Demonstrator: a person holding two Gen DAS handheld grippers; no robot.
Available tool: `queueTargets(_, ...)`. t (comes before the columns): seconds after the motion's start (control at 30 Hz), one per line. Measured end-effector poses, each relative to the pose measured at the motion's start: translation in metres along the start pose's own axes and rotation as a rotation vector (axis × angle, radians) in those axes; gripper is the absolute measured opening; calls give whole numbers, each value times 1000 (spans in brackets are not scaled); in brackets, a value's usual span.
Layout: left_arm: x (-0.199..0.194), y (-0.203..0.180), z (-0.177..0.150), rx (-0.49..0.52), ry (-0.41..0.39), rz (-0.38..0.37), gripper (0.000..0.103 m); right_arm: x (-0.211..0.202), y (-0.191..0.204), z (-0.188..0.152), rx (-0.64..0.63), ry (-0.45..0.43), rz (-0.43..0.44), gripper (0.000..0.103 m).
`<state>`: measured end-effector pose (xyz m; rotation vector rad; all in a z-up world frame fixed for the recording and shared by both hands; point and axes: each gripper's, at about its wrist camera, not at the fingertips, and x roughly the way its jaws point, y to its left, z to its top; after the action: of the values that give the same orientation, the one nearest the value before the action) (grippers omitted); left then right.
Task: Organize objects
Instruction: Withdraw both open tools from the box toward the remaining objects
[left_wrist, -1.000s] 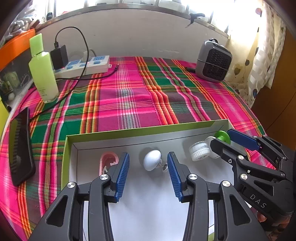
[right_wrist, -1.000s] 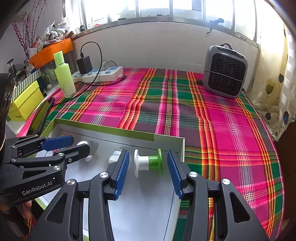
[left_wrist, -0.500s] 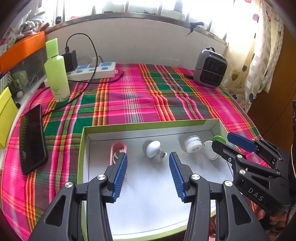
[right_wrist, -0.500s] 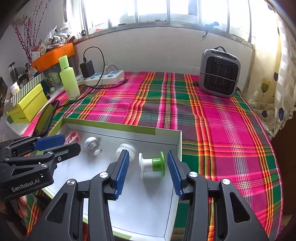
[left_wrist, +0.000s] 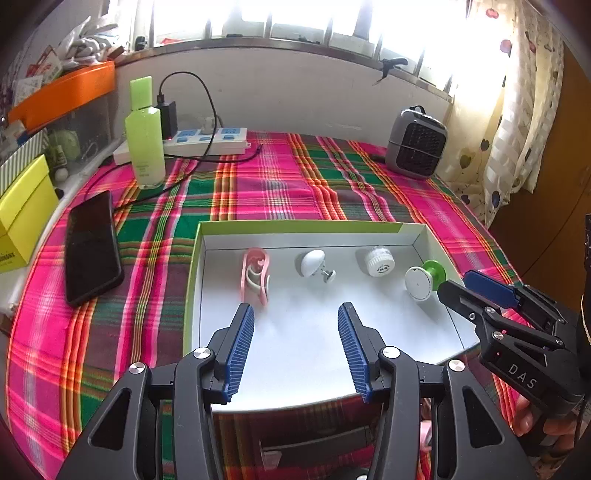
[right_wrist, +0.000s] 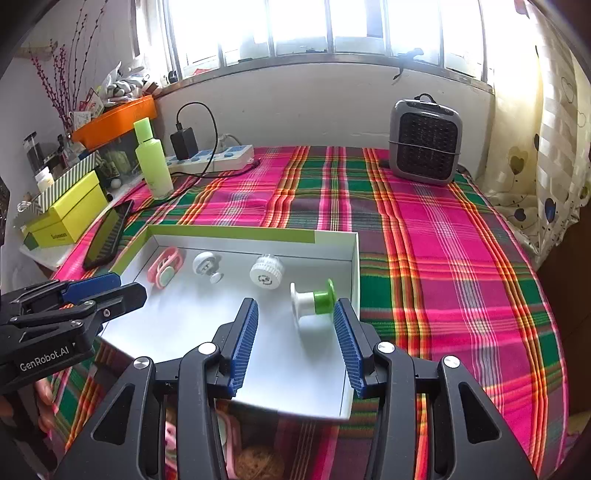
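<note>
Four small plastic pieces (left_wrist: 380, 261) in matte cardboard tray (left_wrist: 295, 232).

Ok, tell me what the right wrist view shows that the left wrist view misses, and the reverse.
Only the right wrist view: the branches with red buds at upper left, and the green spool seen side-on near the right tongs.

Only the left wrist view: the full dark face of the phone; the right wrist view catches it edge-on.

Both: the white tray, the pink clip, white knob, ribbed cap, green bottle, power strip and grey heater. Both tongs, including the left tongs, are empty.
</note>
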<state>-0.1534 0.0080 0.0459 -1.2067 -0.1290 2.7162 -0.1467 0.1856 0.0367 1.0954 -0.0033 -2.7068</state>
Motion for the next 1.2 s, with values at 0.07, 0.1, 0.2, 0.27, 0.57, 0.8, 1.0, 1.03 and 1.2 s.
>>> queueTargets(0.07,-4,1,-4,-9,0,3,46,-5,0,-4,4,-4,-3,44)
queueTargets(0.1,-6,1,-6,-10,-3,3,46,-7,0,-6,5,-5,-4,44)
queueTargets(0.2,-14,1,-14,-16,-8,-4,46,-13,2,-11,4,-7,-6,44)
queueTargets(0.27,-16,2,-18,-21,-8,-5,46,-17,3,-15,3,-11,-7,44)
queueTargets(0.57,-36,1,-39,-15,-23,-21,46,-40,9,-32,4,-36,-1,44)
queueTargets(0.8,-46,3,-58,-11,-14,-46,46,-51,13,-48,8,-41,10,44)
queueTargets(1.0,-51,2,-75,-6,-5,-84,46,-56,14,-60,14,-36,18,44)
queueTargets(1.03,-51,2,-77,-9,-1,-90,47,-57,14,-62,15,-34,18,44)
queueTargets(1.2,-47,1,-86,-15,17,-118,50,-58,13,-70,27,-27,21,44)
